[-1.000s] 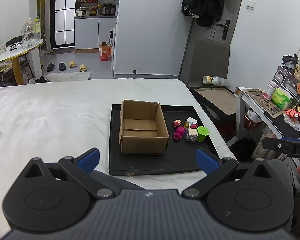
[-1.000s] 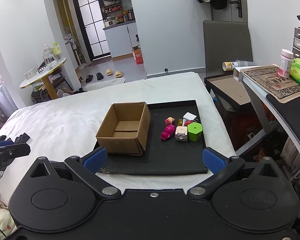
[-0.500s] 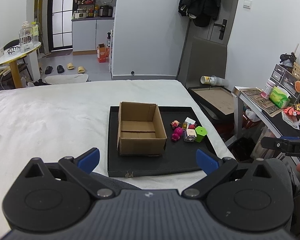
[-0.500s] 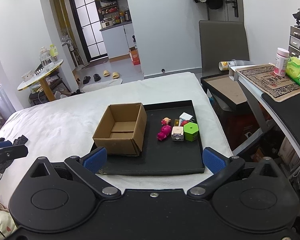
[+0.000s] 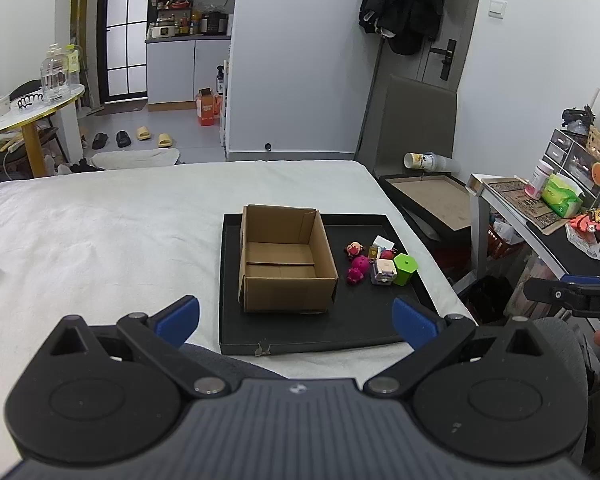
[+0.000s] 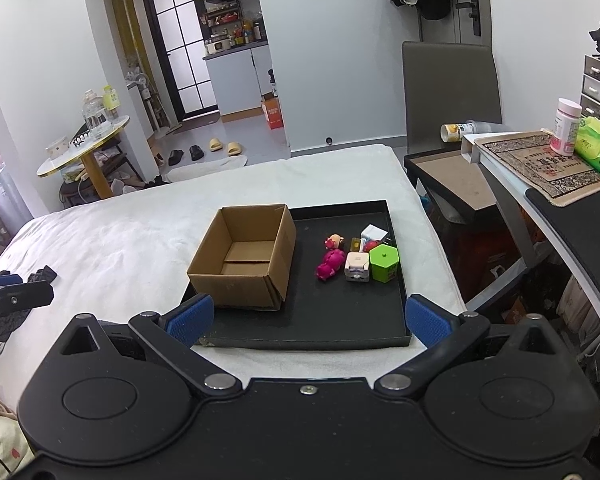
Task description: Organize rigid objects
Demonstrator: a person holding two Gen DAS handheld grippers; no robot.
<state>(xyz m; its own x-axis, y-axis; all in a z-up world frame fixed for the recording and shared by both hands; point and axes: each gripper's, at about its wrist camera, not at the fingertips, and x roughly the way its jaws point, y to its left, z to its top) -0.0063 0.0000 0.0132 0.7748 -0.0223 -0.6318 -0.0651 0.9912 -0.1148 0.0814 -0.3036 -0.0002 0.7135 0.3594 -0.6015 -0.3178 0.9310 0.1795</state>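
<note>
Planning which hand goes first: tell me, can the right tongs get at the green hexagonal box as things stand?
Probably yes. The right tongs are open and empty, and the green hexagonal box sits exposed at the toy cluster's right end, nothing above it.

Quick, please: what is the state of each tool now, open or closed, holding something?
Left tool: open, holding nothing.
Right tool: open, holding nothing.

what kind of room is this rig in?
Likely a small studio flat: the work surface looks like a bed under a white sheet, a kitchenette shows behind the glass door, and slippers lie on the floor.
</note>
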